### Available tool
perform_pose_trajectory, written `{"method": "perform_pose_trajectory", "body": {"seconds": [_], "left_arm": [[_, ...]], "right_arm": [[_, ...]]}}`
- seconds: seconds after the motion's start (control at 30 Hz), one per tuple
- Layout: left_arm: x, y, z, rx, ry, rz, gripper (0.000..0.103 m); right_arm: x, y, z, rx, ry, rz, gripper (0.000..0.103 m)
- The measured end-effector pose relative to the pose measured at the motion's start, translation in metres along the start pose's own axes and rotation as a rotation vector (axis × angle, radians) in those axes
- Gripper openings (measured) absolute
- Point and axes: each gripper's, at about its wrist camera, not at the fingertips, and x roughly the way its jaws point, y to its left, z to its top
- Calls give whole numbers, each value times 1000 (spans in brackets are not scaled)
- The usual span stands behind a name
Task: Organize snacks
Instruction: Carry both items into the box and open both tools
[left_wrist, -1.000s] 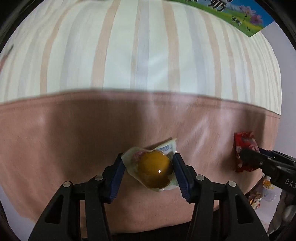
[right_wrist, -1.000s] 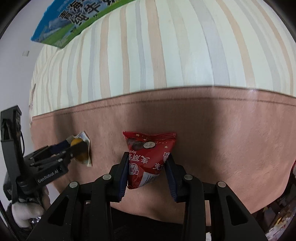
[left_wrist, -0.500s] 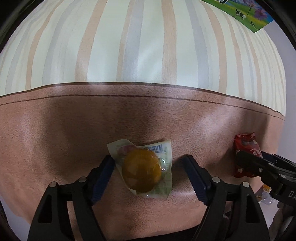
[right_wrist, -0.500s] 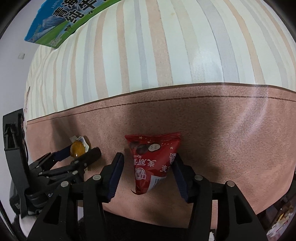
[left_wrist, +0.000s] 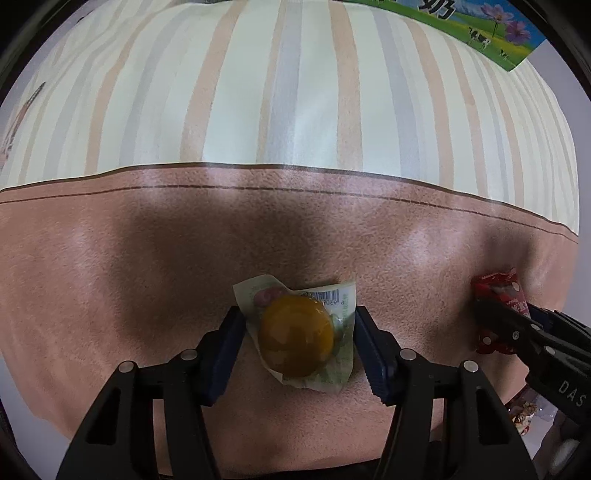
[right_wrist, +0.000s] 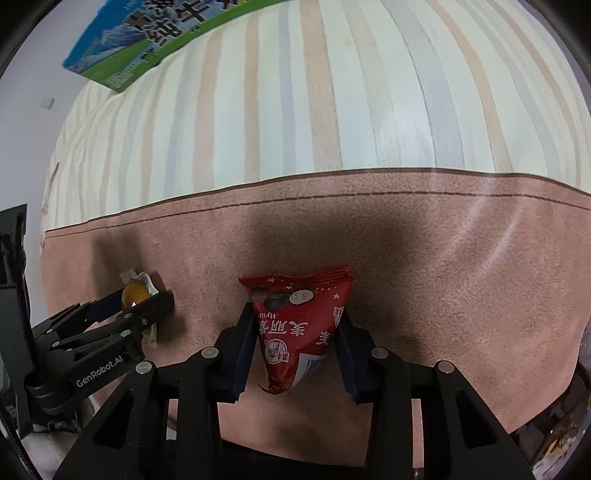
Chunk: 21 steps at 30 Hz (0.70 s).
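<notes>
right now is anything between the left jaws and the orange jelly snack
Nothing visible. The orange jelly snack in its clear wrapper sits directly between the jaws of the left gripper, which are closing on it, with only the pink table cover around it. The red packet lies off to the side in the right gripper.

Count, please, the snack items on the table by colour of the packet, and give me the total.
Red packet: 1, the red triangular snack packet, between the pads of the right gripper.
Clear packet with an orange-yellow ball inside: 1, the wrapped orange-yellow snack, between the closing jaws of the left gripper.
Blue and green milk carton: 1.
Total: 3
</notes>
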Motion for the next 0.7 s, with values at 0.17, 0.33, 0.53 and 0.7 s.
{"method": "perform_pose_trajectory", "body": {"seconds": [0.17, 0.33, 0.53, 0.7], "left_arm": [[-15, -6, 13, 5, -38, -8, 57], [-46, -14, 20, 29, -104, -26, 57], [-98, -29, 47, 49, -188, -96, 57], [-140, -36, 89, 62, -255, -141, 57]], "right_arm": [[-20, 7, -8, -34, -30, 25, 42], [-54, 9, -4, -60, -73, 60, 42], [-102, 15, 23, -72, -151, 108, 42], [-147, 18, 63, -73, -231, 144, 42]]}}
